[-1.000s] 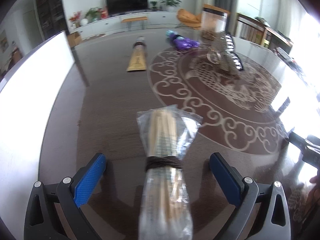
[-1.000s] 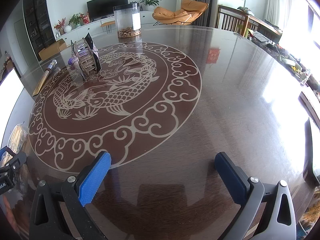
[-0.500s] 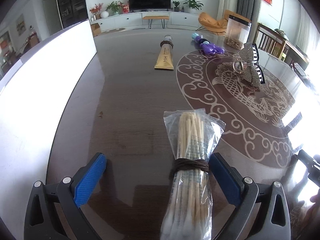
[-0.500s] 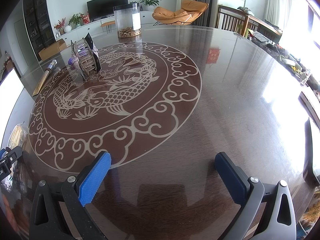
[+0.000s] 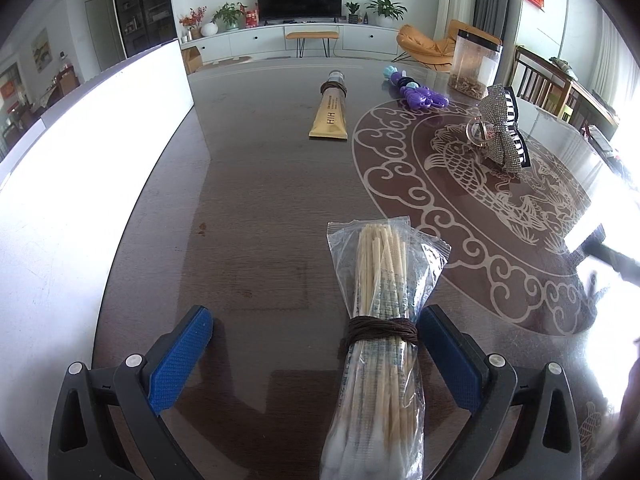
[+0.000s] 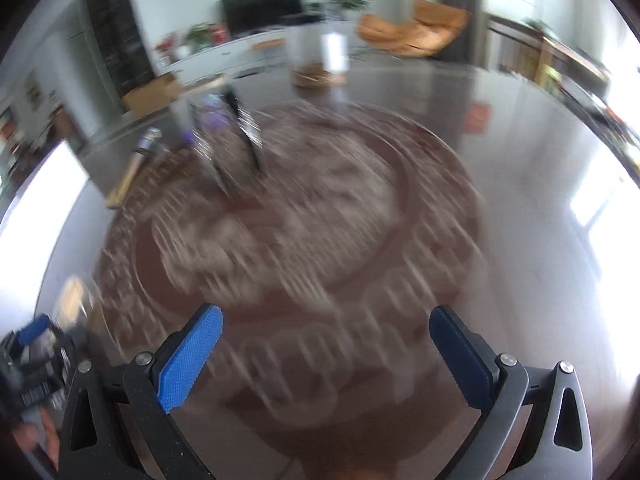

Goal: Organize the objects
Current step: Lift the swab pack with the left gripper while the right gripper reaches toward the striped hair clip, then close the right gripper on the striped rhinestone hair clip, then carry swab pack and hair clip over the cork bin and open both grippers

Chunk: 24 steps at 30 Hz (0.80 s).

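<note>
A clear bag of cotton swabs (image 5: 380,320), tied with a brown band, lies on the dark table (image 5: 260,208). It sits between the fingers of my open left gripper (image 5: 316,344), close to the right finger and touching neither. Farther off lie a gold tube (image 5: 329,114), a purple toy (image 5: 416,92) and a rhinestone bow hair clip (image 5: 500,132). The right wrist view is motion-blurred. My right gripper (image 6: 324,344) hangs open and empty over the table's dragon pattern, with the hair clip (image 6: 224,140) ahead of it to the left.
A large white panel (image 5: 80,160) runs along the table's left side. A clear container (image 5: 474,66) with brown contents stands at the far edge. The left gripper (image 6: 32,344) shows at the lower left of the right wrist view.
The left gripper has shifted left, so the swab bag went from centred to beside the right finger. The right gripper, still before, is now moving fast; its view is blurred.
</note>
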Tool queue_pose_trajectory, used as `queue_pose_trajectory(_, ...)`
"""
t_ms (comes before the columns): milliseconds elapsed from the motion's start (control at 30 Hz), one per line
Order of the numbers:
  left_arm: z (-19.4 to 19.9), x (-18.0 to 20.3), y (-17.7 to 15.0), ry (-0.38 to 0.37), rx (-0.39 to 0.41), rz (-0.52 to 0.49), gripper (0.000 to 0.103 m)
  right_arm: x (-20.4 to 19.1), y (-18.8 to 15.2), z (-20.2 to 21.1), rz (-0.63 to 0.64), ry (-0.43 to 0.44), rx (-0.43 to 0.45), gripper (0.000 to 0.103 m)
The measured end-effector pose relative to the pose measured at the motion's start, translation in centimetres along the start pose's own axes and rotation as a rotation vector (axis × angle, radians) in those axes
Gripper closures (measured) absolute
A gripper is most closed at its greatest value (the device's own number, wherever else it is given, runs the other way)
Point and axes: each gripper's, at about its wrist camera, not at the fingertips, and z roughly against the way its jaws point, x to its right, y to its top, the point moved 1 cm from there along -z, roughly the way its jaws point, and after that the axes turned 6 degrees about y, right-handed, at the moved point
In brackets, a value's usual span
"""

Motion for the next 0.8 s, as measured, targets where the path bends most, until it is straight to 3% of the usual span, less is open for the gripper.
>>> queue_pose_trajectory(100,0.0,0.0,0.0,0.000,0.000,0.000,0.000,-2.3,4.1,-3.4,0.093,0.069,-0.028,0.000)
queue_pose_trajectory(300,0.0,0.0,0.0,-0.001,0.000,0.000,0.000,-5.1,9.3,-8.2,0.170,0.078,-0.051,0.003)
queue_pose_trajectory(333,0.0,0.0,0.0,-0.002,0.000,0.001,0.000,-5.4,9.6,-8.5,0.178,0.093,-0.063,0.032)
queue_pose_trajectory(367,0.0,0.0,0.0,-0.002,0.000,0.001,0.000,-5.5,9.8,-9.0,0.171,0.102,-0.090,0.051)
queue_pose_trajectory(567,0.0,0.0,0.0,-0.003,-0.001,0.001,0.000,-4.9,6.0,-4.8,0.094,0.159,-0.002,0.051)
queue_pose_trajectory(800,0.2,0.3,-0.2,-0.046,-0.014,-0.056,0.000,-3.3,-2.8,2.9,-0.041,0.221,0.058,0.051)
